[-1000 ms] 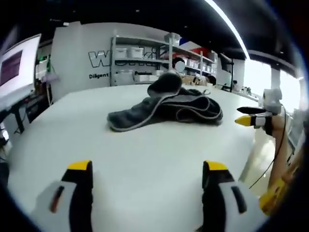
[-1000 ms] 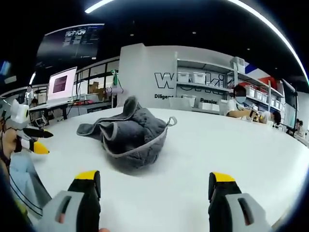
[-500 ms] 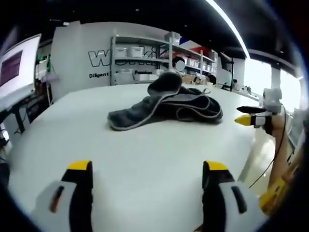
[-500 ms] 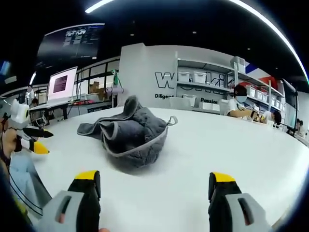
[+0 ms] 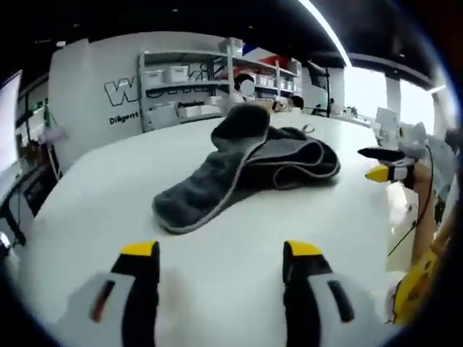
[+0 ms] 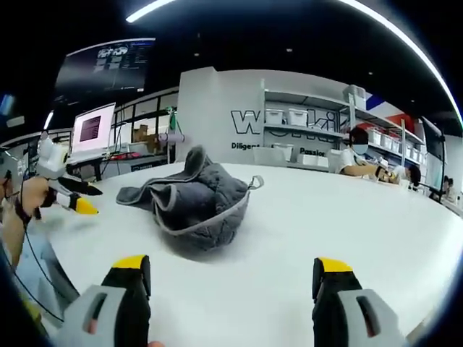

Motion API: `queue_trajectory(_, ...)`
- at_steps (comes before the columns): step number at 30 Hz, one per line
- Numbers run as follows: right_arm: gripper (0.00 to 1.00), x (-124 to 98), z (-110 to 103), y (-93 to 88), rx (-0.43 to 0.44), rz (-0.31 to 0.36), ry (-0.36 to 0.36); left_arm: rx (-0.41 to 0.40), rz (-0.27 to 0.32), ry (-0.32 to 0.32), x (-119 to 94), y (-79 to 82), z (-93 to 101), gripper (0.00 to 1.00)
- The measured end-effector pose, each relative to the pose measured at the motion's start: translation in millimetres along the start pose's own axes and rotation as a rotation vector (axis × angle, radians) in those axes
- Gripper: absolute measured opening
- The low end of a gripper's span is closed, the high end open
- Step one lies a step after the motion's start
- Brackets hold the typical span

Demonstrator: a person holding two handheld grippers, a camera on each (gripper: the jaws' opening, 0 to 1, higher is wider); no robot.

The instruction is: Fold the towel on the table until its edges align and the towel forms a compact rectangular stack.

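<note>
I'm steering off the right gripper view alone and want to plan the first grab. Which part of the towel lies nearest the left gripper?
Observer: A flat flap of the towel, edged with pale trim, stretches toward the left gripper.
Operator: Is the left gripper touching it?
Observer: No. Its jaws stand open, with bare table between them and the flap.
Operator: Where does my gripper sit from that side?
Observer: The right gripper hangs beyond the towel's bunched end, near the table's edge, apart from the cloth.
</note>
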State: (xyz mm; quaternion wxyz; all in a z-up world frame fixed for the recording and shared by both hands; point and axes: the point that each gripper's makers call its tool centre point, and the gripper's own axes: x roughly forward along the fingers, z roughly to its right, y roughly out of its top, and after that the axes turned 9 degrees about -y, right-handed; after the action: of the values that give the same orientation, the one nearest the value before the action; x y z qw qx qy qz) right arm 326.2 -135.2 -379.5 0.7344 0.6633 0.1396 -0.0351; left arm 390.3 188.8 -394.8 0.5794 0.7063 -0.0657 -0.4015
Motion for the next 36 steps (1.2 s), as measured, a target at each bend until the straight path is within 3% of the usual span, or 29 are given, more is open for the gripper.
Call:
queue_trajectory(5, 0.97, -4.9, 4.2, 1.4, 0.006, 0.011, -0.01, -0.005, -0.021, 0.009, 19.8, 9.2, -22.0, 0.56)
queue_trajectory(10, 0.97, -7.4, 8.4, 0.9, 0.01, 0.012, -0.017, 0.065, -0.098, 0.095, 34.4, 6.6, -43.9, 0.43)
queue_trajectory(17, 0.97, -8.9, 14.6, 0.7, 0.024, 0.019, -0.03, 0.083, -0.104, 0.097, 41.2, 9.7, -49.0, 0.18)
queue_trajectory(20, 0.97, -8.9, 14.9, 0.0, 0.027, 0.02, -0.027, 0.069, -0.05, 0.076, 37.7, 25.0, -45.1, 0.12)
queue_trajectory(22, 0.97, -8.4, 15.1, -0.4, 0.029, 0.019, -0.026, 0.077, 0.0, 0.064, 30.6, 45.6, -40.9, 0.1)
queue_trajectory(26, 0.97, -8.0, 14.3, 0.2, 0.032, 0.022, -0.021, 0.121, 0.124, 0.072, 9.6, 102.0, -37.8, 0.09)
queue_trajectory(29, 0.97, -8.4, 13.9, 0.4, 0.033, 0.023, -0.019, 0.224, 0.188, 0.11, -11.5, 154.1, -35.9, 0.08)
queue_trajectory(32, 0.97, -9.2, 15.0, 0.9, 0.036, 0.025, -0.022, 0.28, 0.211, 0.119, -20.9, 187.2, -32.0, 0.08)
queue_trajectory(33, 0.97, -9.4, 15.3, 1.1, 0.037, 0.026, -0.023, 0.317, 0.22, 0.135, -24.9, 205.3, -31.6, 0.08)
queue_trajectory(36, 0.97, -10.4, 15.4, 2.4, 0.037, 0.029, -0.024, 0.363, 0.23, 0.18, -30.2, 239.9, -36.0, 0.08)
